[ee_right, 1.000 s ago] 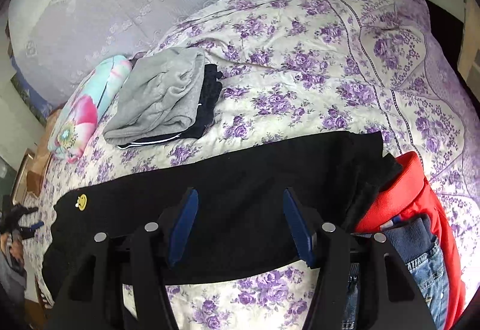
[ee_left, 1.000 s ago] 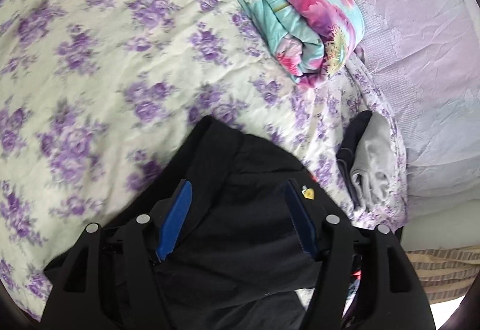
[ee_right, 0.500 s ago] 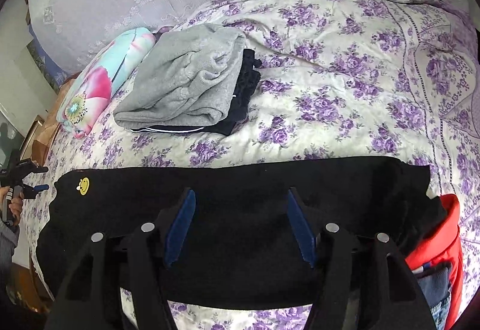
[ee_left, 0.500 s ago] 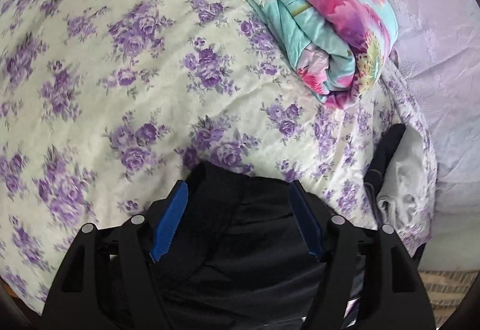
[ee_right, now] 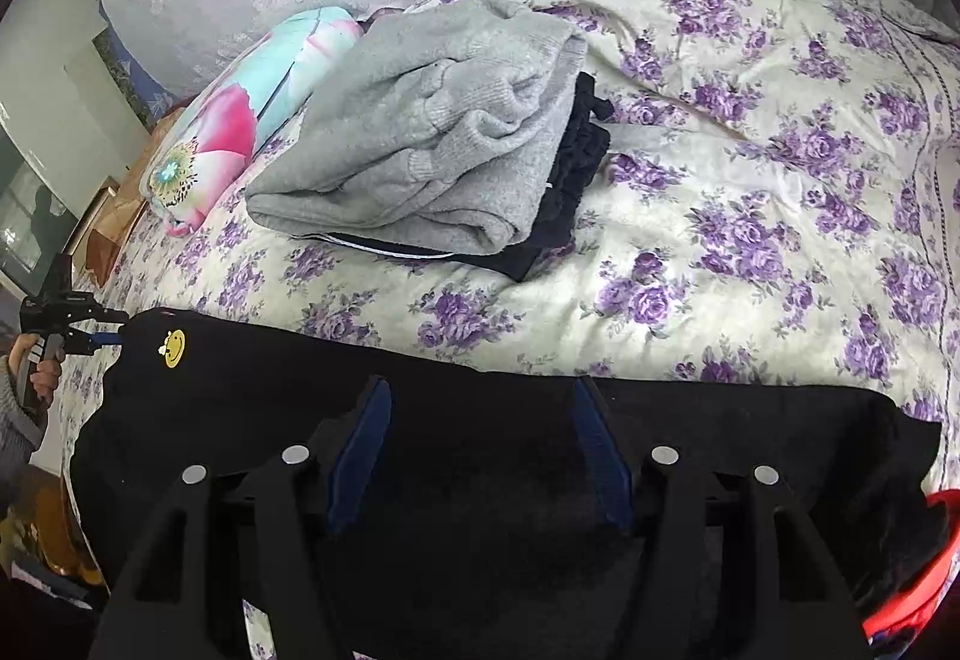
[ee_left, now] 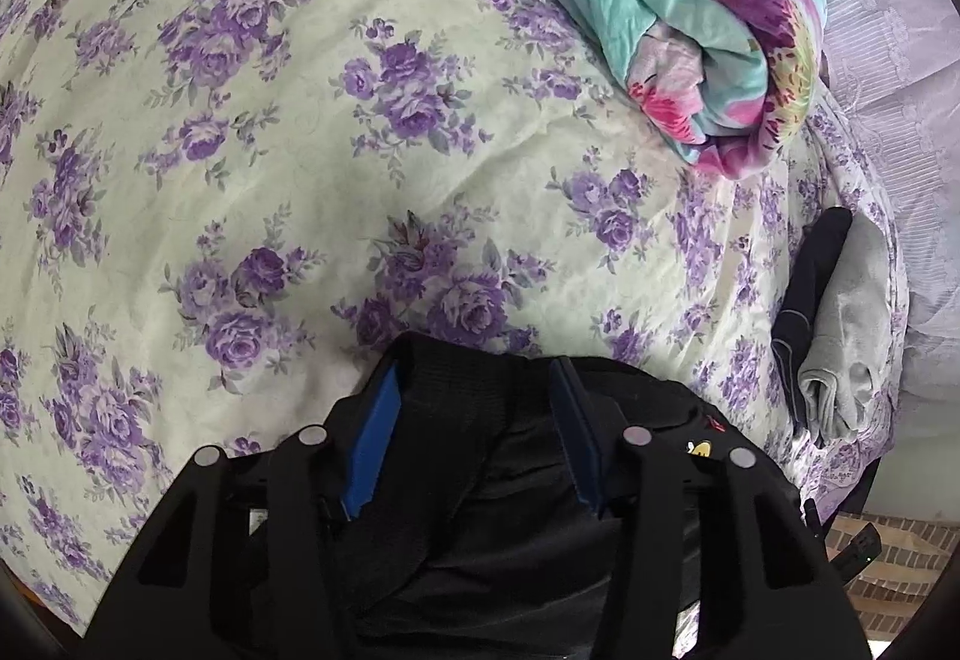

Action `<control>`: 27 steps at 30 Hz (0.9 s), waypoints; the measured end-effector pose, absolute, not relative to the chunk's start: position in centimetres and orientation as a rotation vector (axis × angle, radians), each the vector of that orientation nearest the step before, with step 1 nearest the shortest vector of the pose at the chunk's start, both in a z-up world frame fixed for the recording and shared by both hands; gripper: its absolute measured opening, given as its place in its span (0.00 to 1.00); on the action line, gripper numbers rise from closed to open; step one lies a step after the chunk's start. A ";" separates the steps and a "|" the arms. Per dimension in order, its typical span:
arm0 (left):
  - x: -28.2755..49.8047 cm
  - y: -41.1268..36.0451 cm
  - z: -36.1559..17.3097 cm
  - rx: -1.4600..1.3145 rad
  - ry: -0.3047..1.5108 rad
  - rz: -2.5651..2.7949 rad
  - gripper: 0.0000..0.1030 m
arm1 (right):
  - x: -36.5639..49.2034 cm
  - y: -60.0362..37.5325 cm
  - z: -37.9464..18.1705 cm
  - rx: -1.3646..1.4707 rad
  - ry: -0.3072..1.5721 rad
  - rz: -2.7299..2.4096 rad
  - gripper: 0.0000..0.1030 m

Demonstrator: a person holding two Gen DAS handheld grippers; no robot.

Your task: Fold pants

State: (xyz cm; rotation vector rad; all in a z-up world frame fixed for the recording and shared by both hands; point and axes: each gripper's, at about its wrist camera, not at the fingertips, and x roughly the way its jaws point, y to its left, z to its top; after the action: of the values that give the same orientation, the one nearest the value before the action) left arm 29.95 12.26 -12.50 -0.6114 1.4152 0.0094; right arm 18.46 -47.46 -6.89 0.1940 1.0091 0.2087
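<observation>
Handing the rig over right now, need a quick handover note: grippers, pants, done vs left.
Left hand-held gripper: jaws just closing around the black pants' edge near the smiley patch; grip not confirmed.
Right hand-held gripper: open, over the pants' middle, holding nothing.
Pants lie in a long band across the floral bedspread.
Done: folded grey garment stacked behind.
Left: finish folding the pants.
</observation>
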 end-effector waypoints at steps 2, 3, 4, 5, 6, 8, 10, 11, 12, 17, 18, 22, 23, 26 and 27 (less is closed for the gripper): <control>30.2 12.3 -12.6 -0.613 1.414 0.007 0.47 | 19.0 -47.0 -7.0 0.166 1.016 0.243 0.61; 30.3 12.4 -12.7 -0.616 1.413 0.003 0.46 | 19.3 -46.6 -7.1 0.145 1.020 0.265 0.61; 30.3 12.4 -12.7 -0.617 1.414 0.000 0.43 | 19.6 -46.2 -7.2 0.119 1.025 0.291 0.61; 30.3 12.3 -12.8 -0.607 1.417 -0.003 0.41 | 19.9 -45.9 -7.3 0.093 1.028 0.314 0.61; 30.3 12.3 -12.7 -0.595 1.419 -0.006 0.36 | 20.3 -45.5 -7.4 0.070 1.030 0.343 0.61; 30.3 12.3 -12.7 -0.585 1.419 -0.020 0.24 | 21.0 -44.7 -7.5 0.033 1.037 0.403 0.61; 30.0 12.6 -12.7 -0.606 1.406 -0.028 0.21 | 21.6 -43.7 -7.7 -0.015 1.043 0.457 0.61; 29.9 12.8 -12.7 -0.618 1.403 -0.030 0.20 | 22.0 -43.2 -7.8 -0.047 1.047 0.481 0.61; 29.8 13.0 -12.7 -0.626 1.400 -0.031 0.18 | 22.4 -42.5 -8.1 -0.082 1.059 0.506 0.60; 29.8 13.0 -12.6 -0.624 1.396 -0.018 0.17 | 24.6 -39.9 -9.8 -0.189 1.114 0.629 0.46; 29.8 13.0 -12.6 -0.624 1.396 -0.014 0.17 | 25.1 -39.5 -10.4 -0.210 1.131 0.642 0.44; 29.7 13.0 -12.6 -0.637 1.392 -0.006 0.16 | 25.6 -38.6 -11.7 -0.270 1.204 0.658 0.20; 29.7 13.0 -12.4 -0.636 1.388 -0.008 0.16 | 25.2 -38.4 -11.4 -0.282 1.196 0.659 0.10; 29.4 13.1 -11.9 -0.629 1.370 -0.030 0.15 | 23.5 -38.5 -9.4 -0.279 1.148 0.622 0.04; 29.3 13.2 -11.7 -0.637 1.364 -0.038 0.14 | 22.8 -38.5 -8.8 -0.273 1.133 0.604 0.04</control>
State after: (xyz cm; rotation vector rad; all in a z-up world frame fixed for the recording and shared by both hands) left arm 29.30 13.18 -11.69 -0.6367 1.3640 -0.0377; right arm 22.84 -38.47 -8.76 -0.2730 1.1333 0.6041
